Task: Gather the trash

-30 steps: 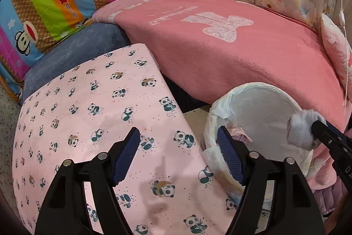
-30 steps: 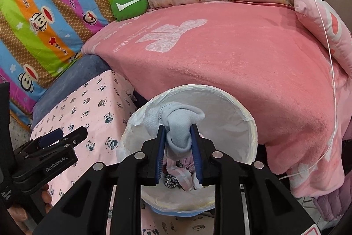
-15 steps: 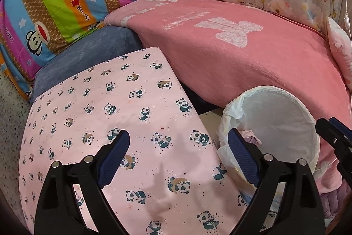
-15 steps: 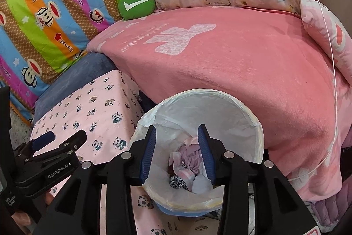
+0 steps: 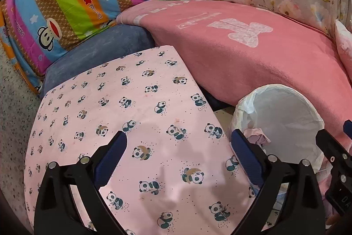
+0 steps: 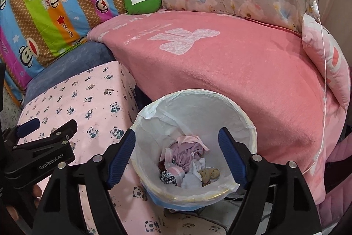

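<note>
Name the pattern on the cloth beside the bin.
Pale pink cloth with small pandas; clearest in the left wrist view.

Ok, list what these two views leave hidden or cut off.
- Bin base: right wrist view, hidden by its own liner and the right gripper.
- Bin contents: left wrist view, mostly behind the rim and the left gripper.
- Floor by the bin: both views, cut off at the bottom edge.
- Trash at the bottom: buried under the top pieces.

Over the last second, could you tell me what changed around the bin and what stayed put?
The right gripper let go of the pale blue-grey sock it held over the trash bin; its jaws are opening, nothing between them. A pale bundle lies among the bin's scraps. The left gripper, empty, is opening too. Bin, panda cloth and pink blanket stayed put.
</note>
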Demonstrator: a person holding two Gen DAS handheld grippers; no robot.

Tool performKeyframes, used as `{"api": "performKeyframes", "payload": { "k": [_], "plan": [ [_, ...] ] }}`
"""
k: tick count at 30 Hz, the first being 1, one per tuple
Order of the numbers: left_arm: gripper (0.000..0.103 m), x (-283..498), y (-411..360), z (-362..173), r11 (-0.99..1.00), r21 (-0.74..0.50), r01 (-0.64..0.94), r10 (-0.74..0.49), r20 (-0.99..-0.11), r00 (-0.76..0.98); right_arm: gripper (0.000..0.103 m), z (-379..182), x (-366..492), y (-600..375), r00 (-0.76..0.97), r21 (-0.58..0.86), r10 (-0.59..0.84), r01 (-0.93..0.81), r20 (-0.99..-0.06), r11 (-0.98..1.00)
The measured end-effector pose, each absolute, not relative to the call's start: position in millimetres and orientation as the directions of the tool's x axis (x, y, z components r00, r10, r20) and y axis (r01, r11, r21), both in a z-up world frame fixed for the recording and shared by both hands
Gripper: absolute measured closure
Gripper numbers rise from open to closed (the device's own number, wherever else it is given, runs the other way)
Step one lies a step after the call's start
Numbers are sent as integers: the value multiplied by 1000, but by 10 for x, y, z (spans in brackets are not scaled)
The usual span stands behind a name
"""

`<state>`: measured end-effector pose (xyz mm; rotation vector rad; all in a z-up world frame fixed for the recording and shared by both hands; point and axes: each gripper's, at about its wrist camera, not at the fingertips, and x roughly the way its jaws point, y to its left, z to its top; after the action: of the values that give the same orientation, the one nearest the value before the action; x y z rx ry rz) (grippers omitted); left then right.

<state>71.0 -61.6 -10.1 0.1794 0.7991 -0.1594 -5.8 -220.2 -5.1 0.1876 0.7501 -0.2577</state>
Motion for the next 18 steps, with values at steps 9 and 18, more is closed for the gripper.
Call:
{"api": "performKeyframes", "payload": {
  "k": [9,18],
  "plan": [
    [10,668,-527,-174,981,109,161,-30,-735,678,4,-106,-90,-2169,686,56,-154,273,-711,960],
    [9,601,-510,-197,985,114,130,-3,-740,673,4,-191,-139,-2130,683,50,-148,261,-715,964]
  ]
}}
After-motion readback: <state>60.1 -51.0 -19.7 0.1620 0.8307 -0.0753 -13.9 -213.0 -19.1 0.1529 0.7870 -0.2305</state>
